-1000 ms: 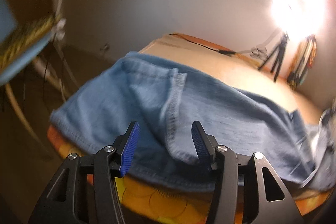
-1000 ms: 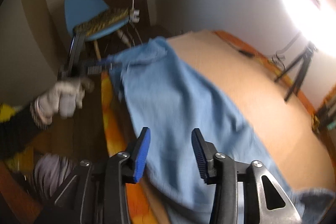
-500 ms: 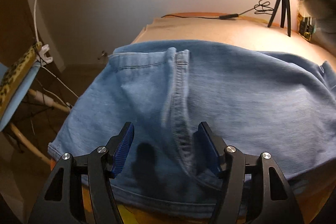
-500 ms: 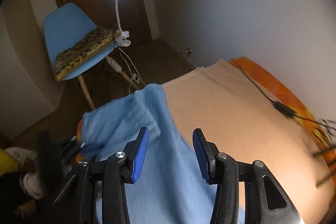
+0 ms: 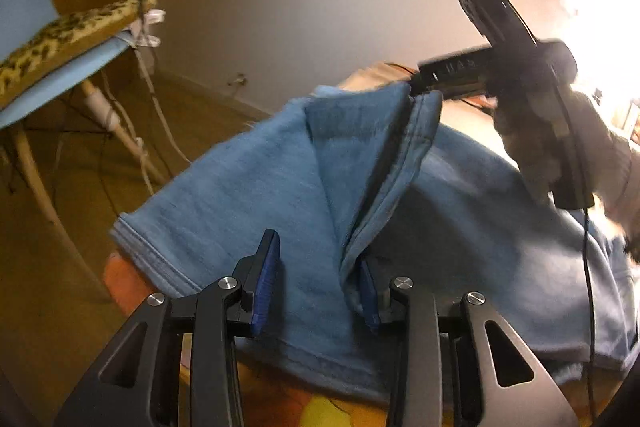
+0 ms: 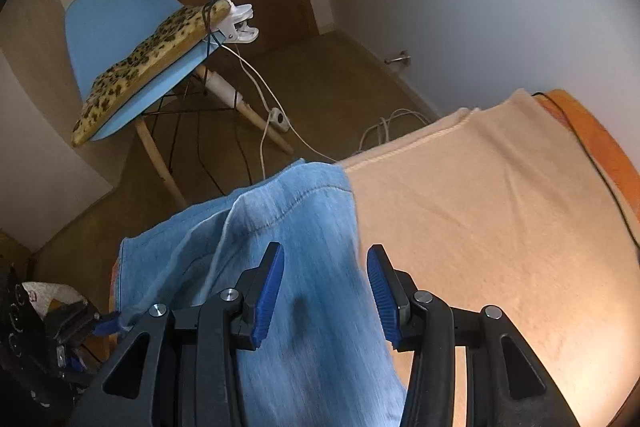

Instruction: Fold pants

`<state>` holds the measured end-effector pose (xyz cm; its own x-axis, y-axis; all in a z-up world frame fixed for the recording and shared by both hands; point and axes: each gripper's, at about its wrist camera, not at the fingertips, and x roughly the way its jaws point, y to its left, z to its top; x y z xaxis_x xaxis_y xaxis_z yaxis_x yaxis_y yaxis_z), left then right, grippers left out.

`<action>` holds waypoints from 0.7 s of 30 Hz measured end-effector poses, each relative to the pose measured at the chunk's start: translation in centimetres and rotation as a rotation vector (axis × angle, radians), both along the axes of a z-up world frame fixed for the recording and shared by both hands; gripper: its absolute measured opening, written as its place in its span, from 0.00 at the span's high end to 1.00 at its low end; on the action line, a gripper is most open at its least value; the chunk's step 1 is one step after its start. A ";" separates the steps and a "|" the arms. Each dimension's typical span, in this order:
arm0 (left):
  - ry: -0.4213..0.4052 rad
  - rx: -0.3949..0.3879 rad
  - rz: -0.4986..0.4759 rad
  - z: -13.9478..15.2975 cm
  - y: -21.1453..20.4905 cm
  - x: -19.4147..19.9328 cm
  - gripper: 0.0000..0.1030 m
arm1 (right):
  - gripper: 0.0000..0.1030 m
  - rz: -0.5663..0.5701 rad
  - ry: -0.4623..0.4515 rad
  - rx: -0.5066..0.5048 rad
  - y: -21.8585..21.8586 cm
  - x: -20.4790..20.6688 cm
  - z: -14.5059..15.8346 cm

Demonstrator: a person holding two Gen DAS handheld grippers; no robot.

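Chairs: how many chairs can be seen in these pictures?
1. A blue chair stands on the floor beyond the bed's corner, with a spotted cushion on its seat. Others may stand outside the views.

The pants (image 6: 312, 307) lie on the blanket (image 6: 480, 207), over its near left corner, their edge hanging past it. The chair (image 6: 120, 39) stands on the floor beyond that corner, to the left, a cushion (image 6: 148, 59) on its seat. A cable (image 6: 580, 147) runs along the blanket's far right side.

Bare blanket (image 6: 500, 227) lies open; pants (image 6: 312, 307) cover its near edge.
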<state>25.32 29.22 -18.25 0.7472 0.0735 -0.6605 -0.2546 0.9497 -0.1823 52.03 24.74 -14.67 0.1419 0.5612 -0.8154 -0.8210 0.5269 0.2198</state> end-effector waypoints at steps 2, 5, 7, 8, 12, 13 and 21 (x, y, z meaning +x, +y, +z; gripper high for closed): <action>-0.015 -0.025 0.022 0.3 0.7 0.4 0.63 | 0.57 0.002 0.008 0.003 0.5 0.2 -0.3; -0.023 -0.069 0.005 0.2 1.2 1.5 0.63 | 0.74 0.006 0.008 -0.002 1.1 0.1 -0.6; -0.030 -0.070 -0.006 0.1 1.6 1.6 0.77 | 0.84 0.014 -0.024 -0.015 1.5 -0.5 -0.6; -0.036 -0.069 -0.012 0.1 1.6 1.4 0.93 | 0.90 0.021 -0.044 -0.019 1.7 -0.8 -0.4; -0.070 -0.135 -0.028 -0.2 2.8 0.4 0.95 | 0.99 0.017 -0.150 -0.047 1.9 -1.8 0.8; -0.080 -0.153 -0.031 -0.2 3.1 0.2 0.95 | 1.00 0.018 -0.165 -0.043 1.9 -2.0 1.2; -0.109 -0.133 -0.058 0.5 2.5 -0.6 0.96 | 0.57 0.025 -0.152 -0.034 3.6 -1.8 3.2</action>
